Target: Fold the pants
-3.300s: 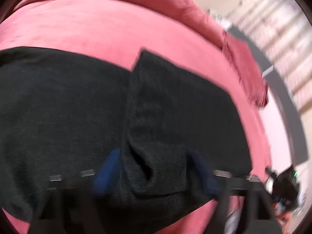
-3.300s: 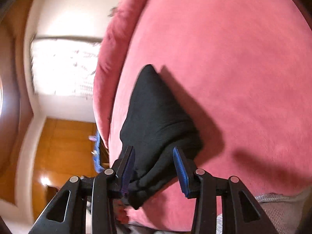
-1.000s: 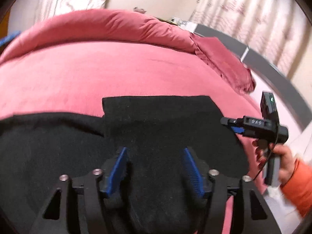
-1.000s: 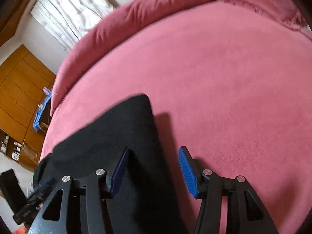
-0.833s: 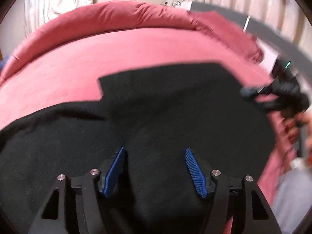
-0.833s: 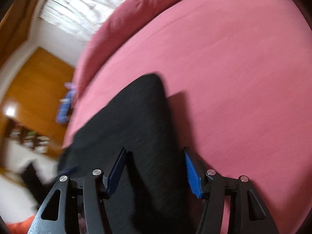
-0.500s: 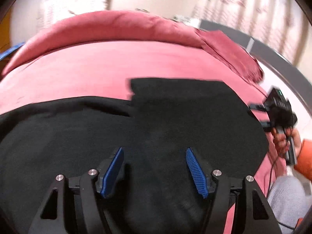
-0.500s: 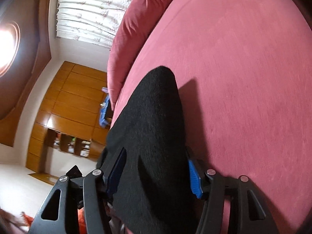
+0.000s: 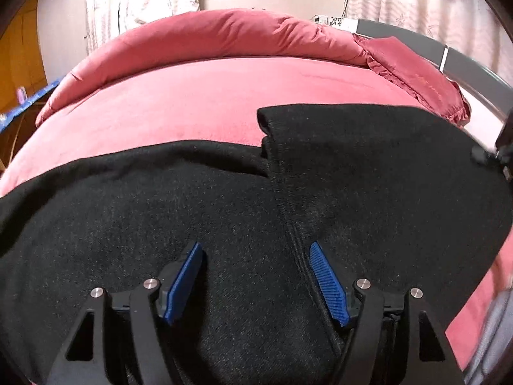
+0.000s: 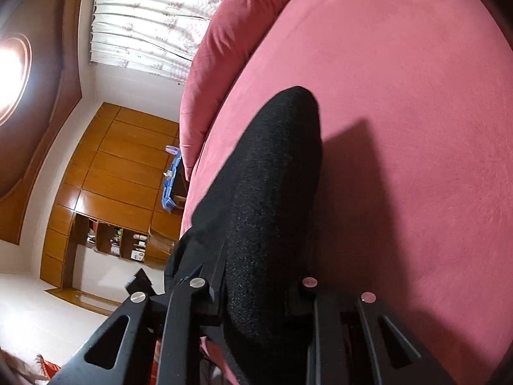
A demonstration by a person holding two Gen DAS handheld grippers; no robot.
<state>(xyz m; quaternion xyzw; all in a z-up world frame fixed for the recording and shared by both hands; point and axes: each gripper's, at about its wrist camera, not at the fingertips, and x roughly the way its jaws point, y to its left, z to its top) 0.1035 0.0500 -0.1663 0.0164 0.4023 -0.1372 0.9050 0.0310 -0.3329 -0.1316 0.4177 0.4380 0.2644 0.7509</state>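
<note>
On the red bed (image 9: 198, 96), black pants (image 9: 224, 211) lie between spread left fingers (image 9: 184, 271)

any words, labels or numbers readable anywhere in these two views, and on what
None can be read.
Black pants: no tag or label showing.
Red pillow: a faint mark on the fabric, too blurred to read.
Shelf items by the wooden wardrobe: packaging too small to read.
White power strip behind the bed: no legible marking.

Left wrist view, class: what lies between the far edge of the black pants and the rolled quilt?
Only bare pink bedcover lies between pants and quilt.
</note>
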